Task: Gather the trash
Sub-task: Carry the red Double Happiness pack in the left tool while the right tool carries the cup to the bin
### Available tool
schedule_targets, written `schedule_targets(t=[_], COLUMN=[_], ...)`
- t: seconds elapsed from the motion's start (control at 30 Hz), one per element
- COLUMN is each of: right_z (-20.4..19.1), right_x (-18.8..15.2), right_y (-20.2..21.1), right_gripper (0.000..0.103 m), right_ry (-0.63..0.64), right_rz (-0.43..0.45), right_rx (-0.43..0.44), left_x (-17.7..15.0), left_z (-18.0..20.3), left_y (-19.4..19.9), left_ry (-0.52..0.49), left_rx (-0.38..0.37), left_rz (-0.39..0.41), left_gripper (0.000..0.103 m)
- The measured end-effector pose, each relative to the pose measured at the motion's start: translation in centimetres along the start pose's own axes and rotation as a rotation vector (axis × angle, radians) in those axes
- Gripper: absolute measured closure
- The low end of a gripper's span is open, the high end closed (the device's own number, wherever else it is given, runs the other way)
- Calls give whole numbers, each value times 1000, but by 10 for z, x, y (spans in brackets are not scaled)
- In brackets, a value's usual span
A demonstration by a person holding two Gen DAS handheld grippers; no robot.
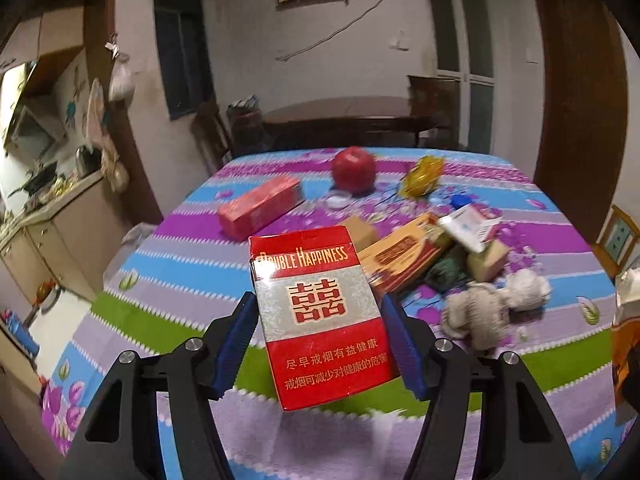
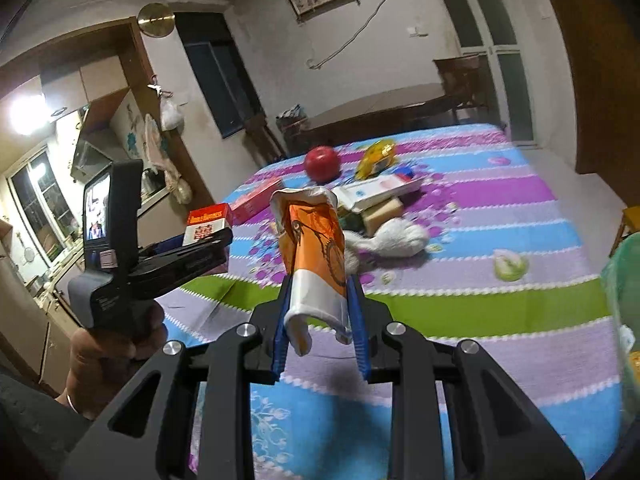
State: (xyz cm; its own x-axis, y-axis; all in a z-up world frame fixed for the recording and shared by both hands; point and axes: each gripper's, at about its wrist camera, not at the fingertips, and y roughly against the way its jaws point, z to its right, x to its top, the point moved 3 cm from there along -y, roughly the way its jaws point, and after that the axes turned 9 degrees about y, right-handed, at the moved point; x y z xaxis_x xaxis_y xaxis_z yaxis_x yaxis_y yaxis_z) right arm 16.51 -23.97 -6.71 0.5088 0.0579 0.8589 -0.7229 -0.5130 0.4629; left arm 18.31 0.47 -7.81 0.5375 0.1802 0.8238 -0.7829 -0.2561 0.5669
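A red and silver cigarette pack hangs clear above the striped tablecloth, clamped between the blue pads of my left gripper. The right wrist view shows that same left gripper from the side, held in a hand, with the pack at its tip. My right gripper is shut on a crumpled orange and white wrapper that sticks up from its jaws, also lifted off the table.
On the table lie a red apple, a long red box, a yellow wrapper, a heap of small cartons and a white crumpled cloth. A green bag shows at the right edge.
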Motion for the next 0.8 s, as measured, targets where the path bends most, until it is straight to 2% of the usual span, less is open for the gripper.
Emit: schedule_targets(t=[0.2, 0.43, 0.8], right_z=[25, 72, 158], right_x=[5, 4, -17], right_y=[25, 65, 140], right_gripper=[78, 78, 78], right_ry=[-22, -67, -177], right_rz=[30, 56, 74], right_rx=[-88, -238, -502], left_x=[11, 16, -14], left_z=[45, 118, 260], left_y=[16, 38, 73], left_ry=[-75, -182, -371], left_rx=[-83, -209, -476], left_rz=[36, 71, 47], left_gripper=[39, 39, 39])
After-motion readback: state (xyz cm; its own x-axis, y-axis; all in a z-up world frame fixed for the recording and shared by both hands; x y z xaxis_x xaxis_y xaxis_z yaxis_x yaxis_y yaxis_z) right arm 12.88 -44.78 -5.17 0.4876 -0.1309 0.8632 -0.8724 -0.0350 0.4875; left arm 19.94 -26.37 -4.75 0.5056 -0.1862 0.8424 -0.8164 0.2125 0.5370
